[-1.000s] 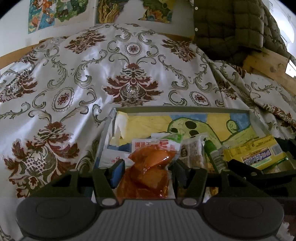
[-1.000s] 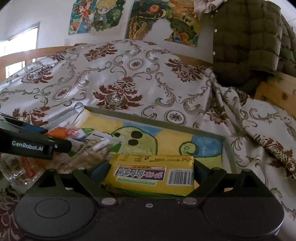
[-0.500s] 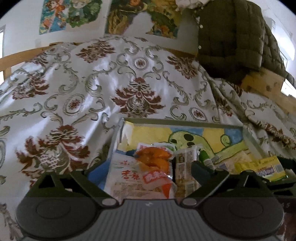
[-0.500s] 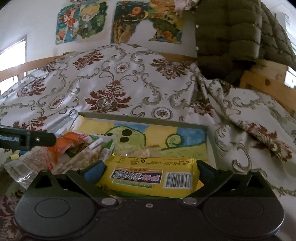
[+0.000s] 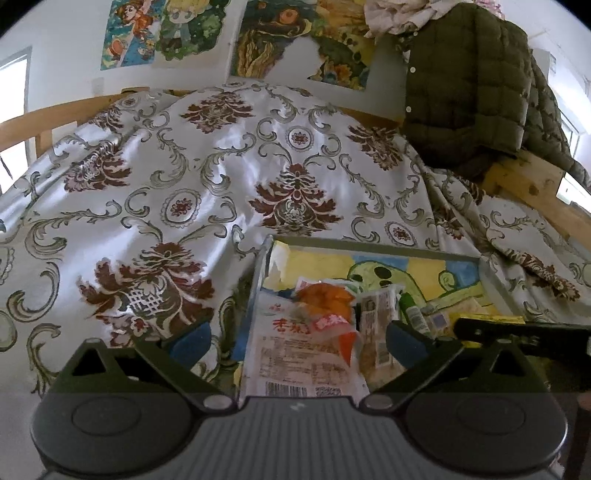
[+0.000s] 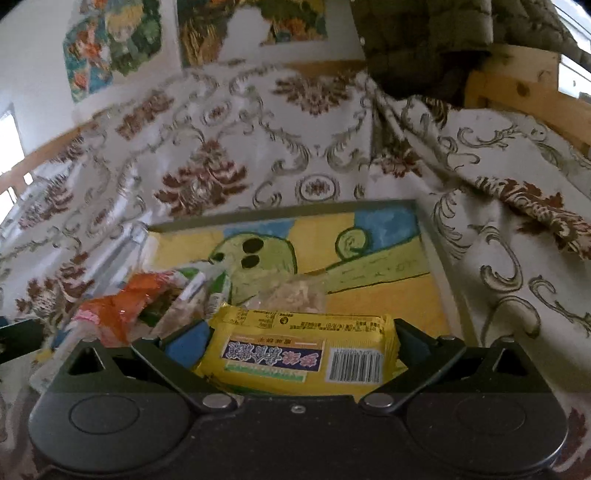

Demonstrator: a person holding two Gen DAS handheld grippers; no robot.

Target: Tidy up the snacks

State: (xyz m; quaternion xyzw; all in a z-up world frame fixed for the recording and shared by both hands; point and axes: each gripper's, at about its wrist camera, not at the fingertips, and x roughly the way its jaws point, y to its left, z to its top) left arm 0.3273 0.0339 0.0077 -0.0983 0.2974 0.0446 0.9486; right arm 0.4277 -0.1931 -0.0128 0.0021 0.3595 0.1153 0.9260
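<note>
Presently, both of my grippers stand over the tray (image 5: 373,246) that lies on the patterned bedspread (image 5: 207,184).

Left gripper (image 5: 295,339): my jaws are opening, now spread about as wide as they go. The white packet (image 5: 295,354) and the orange packet (image 5: 325,299) lie between the fingers in the lower centre of the left view, but neither pad presses on them. I judge both to be resting in the tray, not held.

Right gripper (image 6: 295,343): my jaws are spread wide. The yellow packet (image 6: 295,347) sits between the fingers at the lower centre of the right view, with a gap visible at the left pad; at the right pad I cannot tell whether there is contact. I judge it released and lying on the tray's near edge.

Contents: the left half of the tray holds a loose pile, namely the white and orange packets, a clear packet of pale pieces (image 6: 291,295) and a small green-capped item (image 5: 410,306). The painted floor of the tray, centre and right in the right view, is largely bare.

Progress: several snacks are gathered inside the tray, so collection appears well advanced. They overlap and lie at mixed angles, so neat arrangement, if wanted, remains. No snack shows on the bedspread outside the tray in either view; what lies below the frames is hidden.

Surroundings: a green quilted jacket (image 5: 472,81) hangs at upper right, posters (image 5: 162,29) at top.
</note>
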